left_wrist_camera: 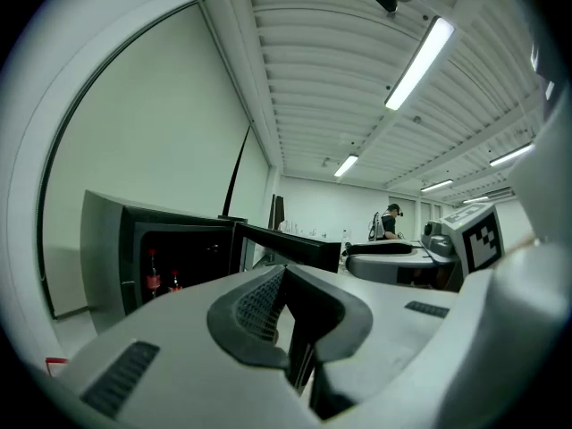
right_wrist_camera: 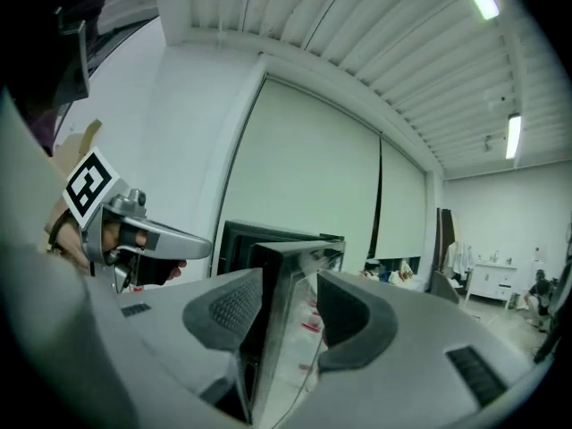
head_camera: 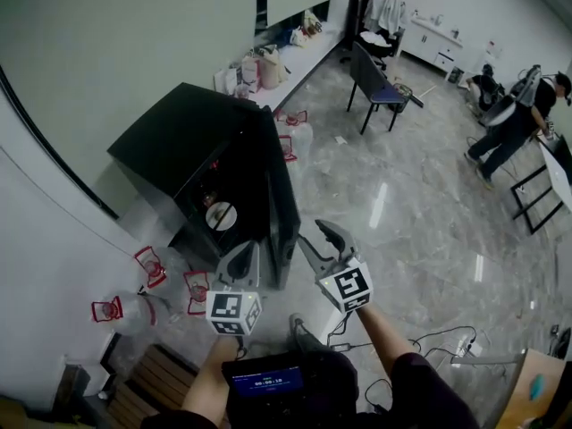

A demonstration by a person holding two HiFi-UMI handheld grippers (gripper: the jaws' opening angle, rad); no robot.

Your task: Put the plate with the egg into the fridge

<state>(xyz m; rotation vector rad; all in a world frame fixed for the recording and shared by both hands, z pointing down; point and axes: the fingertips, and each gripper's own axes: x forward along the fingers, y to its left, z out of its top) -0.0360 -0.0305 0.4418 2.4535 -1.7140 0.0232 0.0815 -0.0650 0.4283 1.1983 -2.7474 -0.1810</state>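
A black mini fridge stands on the floor with its door swung open toward me. Inside on a shelf lies a white plate with something small on it. My left gripper hangs just in front of the opening, jaws together and empty. In the left gripper view it faces the fridge, where red-capped bottles show. My right gripper is open just right of the door's outer edge. In the right gripper view the door edge shows between its jaws.
Clear jugs with red handles sit on the floor left of the fridge, more behind it. A wooden pallet is at my lower left. Cables trail at right. A chair and a person are farther off.
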